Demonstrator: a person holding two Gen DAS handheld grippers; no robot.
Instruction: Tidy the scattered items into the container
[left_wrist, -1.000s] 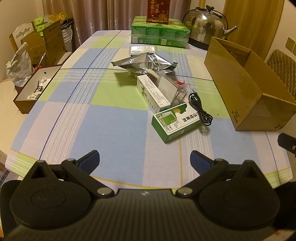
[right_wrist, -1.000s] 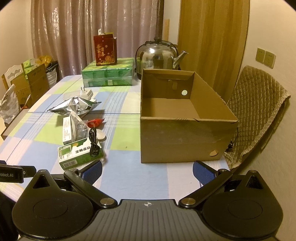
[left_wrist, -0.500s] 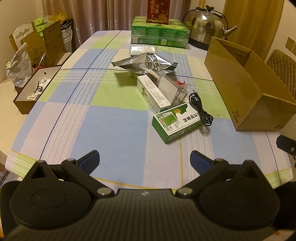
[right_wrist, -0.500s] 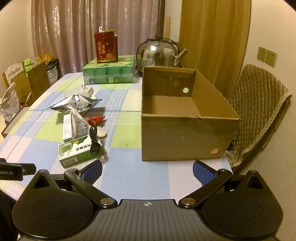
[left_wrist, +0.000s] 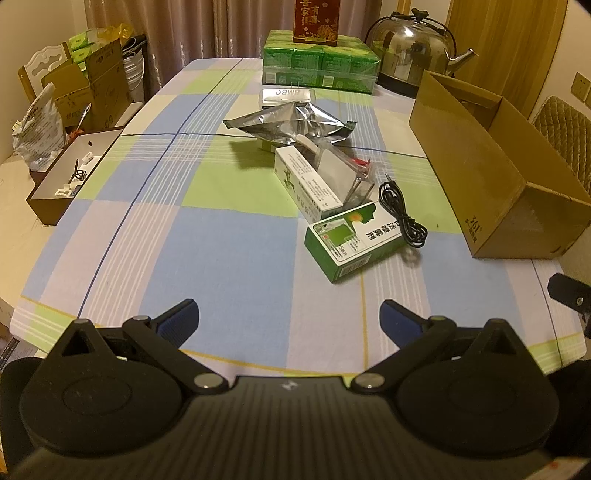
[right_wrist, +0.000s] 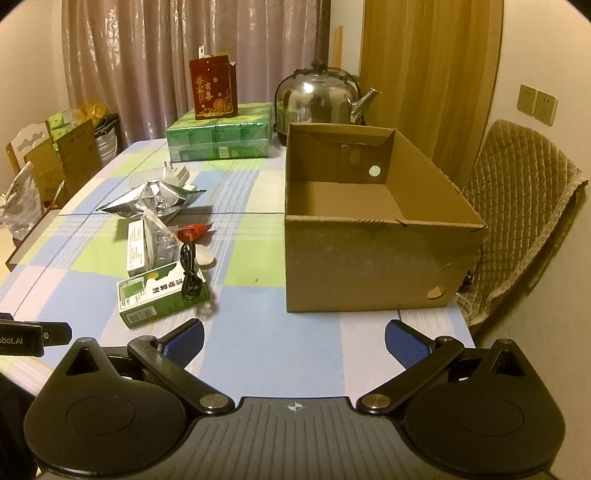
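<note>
An open cardboard box (right_wrist: 373, 254) (left_wrist: 491, 162) stands at the table's right side with nothing visible inside. Scattered left of it lie a green-and-white carton (left_wrist: 351, 236) (right_wrist: 159, 295) with a coiled black cable (left_wrist: 400, 214) (right_wrist: 190, 273) partly on it, a white carton (left_wrist: 306, 182), a clear packet (left_wrist: 343, 173), a silver foil bag (left_wrist: 288, 123) (right_wrist: 155, 197), a red wrapper (right_wrist: 194, 232) and a white charger plug (right_wrist: 175, 171). My left gripper (left_wrist: 289, 320) hangs open over the near table edge. My right gripper (right_wrist: 293, 341) is open in front of the box.
A stack of green packs (right_wrist: 219, 138) with a red box (right_wrist: 213, 90) on top and a steel kettle (right_wrist: 319, 101) stand at the far end. A brown tray (left_wrist: 70, 177) sits off the left edge. A padded chair (right_wrist: 517, 206) is on the right.
The right wrist view has shifted slightly, with the box a little lower and nearer. The left gripper and the items have not moved.
</note>
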